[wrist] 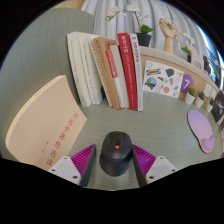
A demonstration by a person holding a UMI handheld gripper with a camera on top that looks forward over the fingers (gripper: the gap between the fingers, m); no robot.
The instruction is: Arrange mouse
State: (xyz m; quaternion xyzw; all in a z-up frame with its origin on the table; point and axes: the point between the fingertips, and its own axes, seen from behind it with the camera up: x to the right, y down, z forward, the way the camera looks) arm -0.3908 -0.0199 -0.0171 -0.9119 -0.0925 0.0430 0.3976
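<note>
Pink-padded fingers (70, 163) of the gripper (113, 168) sit at bottom center of the frame, one each side of the mouse (116, 153). Mouse is black with a small red-orange mark on top, lying on the grey-green table (40, 70), pointing away from the camera. Both pads sit right at its flanks; can't tell for sure that they press, but there's no clear gap on either side, so it reads as closed on the mouse or within a hair of it.

Left of the mouse, lower left of frame: a tan book (45, 122) lying flat with red print on the cover. Beyond the mouse, center frame: a row of books (108, 70) standing or leaning together, white, tan and red spines. Right of those, a white sticker sheet (164, 78) with small pictures. Right edge, middle: a lilac mouse pad (203, 128), nothing on it. Top of frame: a potted plant (142, 28) with white flowers, and a wooden hand model (186, 42) at upper right.

Step in hand, my read: grasp phase, mouse being taken up or just secured, not yet placed. Likely target is the lilac pad, well apart to the right. Next move calls for a firm hold on the rounded sides, a lift clear of the table, a swing right, and a set-down flat and centered on the pad.
</note>
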